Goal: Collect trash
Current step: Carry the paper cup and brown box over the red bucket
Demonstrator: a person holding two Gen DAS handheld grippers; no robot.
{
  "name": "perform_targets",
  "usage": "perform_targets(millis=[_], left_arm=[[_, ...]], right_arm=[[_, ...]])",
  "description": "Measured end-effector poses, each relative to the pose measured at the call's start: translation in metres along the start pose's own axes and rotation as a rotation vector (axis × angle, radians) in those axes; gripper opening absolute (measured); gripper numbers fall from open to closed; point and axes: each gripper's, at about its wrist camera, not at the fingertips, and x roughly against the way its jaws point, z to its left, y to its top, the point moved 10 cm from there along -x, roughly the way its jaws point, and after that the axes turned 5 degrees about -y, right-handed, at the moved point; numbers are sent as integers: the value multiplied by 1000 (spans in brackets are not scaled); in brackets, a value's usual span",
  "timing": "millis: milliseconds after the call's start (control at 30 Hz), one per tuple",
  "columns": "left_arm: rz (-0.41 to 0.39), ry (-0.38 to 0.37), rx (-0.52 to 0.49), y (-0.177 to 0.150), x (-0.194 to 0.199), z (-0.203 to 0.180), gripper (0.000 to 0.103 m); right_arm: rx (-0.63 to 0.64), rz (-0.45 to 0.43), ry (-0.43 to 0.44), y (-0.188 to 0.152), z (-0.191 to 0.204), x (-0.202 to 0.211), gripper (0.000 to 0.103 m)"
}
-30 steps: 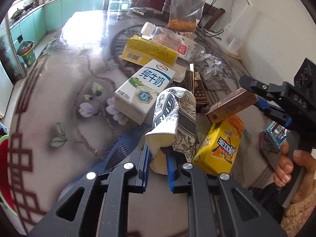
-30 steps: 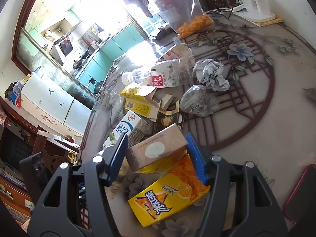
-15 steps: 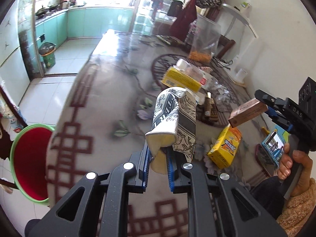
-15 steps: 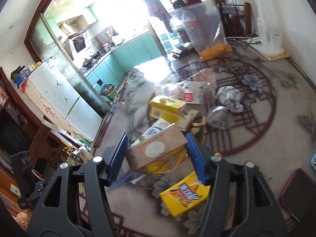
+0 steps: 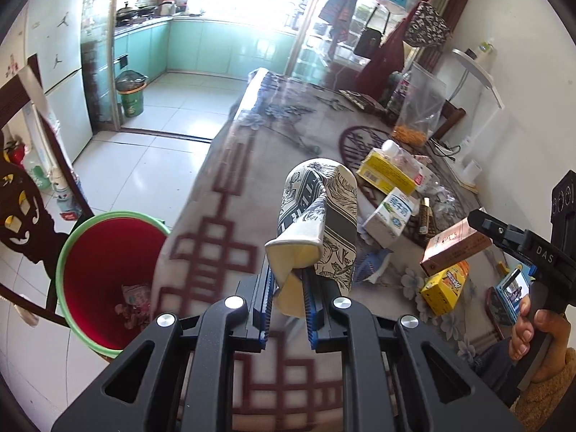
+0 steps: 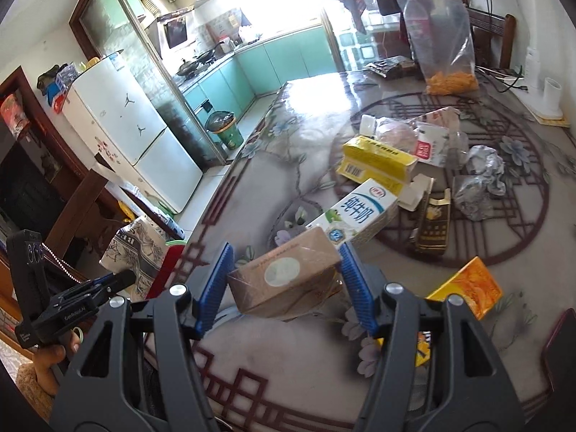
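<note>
My left gripper (image 5: 286,306) is shut on a crushed patterned paper cup (image 5: 316,219) and holds it above the table's left edge. A red bin with a green rim (image 5: 104,273) stands on the floor below to the left, with some trash inside. My right gripper (image 6: 284,288) is shut on a brown cardboard box (image 6: 284,280), held above the table; the box also shows in the left wrist view (image 5: 455,248). On the table lie a milk carton (image 6: 356,216), a yellow box (image 6: 378,162) and an orange juice carton (image 6: 464,288).
The table (image 6: 288,370) has a patterned cover. More trash lies further back: crumpled plastic (image 6: 482,165), a dark packet (image 6: 433,226), a plastic bottle (image 6: 399,133), a clear bag with orange snacks (image 6: 442,46). A phone (image 5: 511,291) lies near the right edge. A dark wooden chair (image 5: 25,194) stands left of the bin.
Both grippers have risen and pulled back from the trash pile with their loads. The left one has swung left, bringing the red bin into view.
</note>
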Motion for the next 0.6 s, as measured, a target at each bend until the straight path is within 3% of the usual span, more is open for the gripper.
perform_targets(millis=[600], left_arm=[[-51, 128, 108, 10, 30, 106, 13]], right_arm=[[164, 59, 71, 11, 95, -33, 59]])
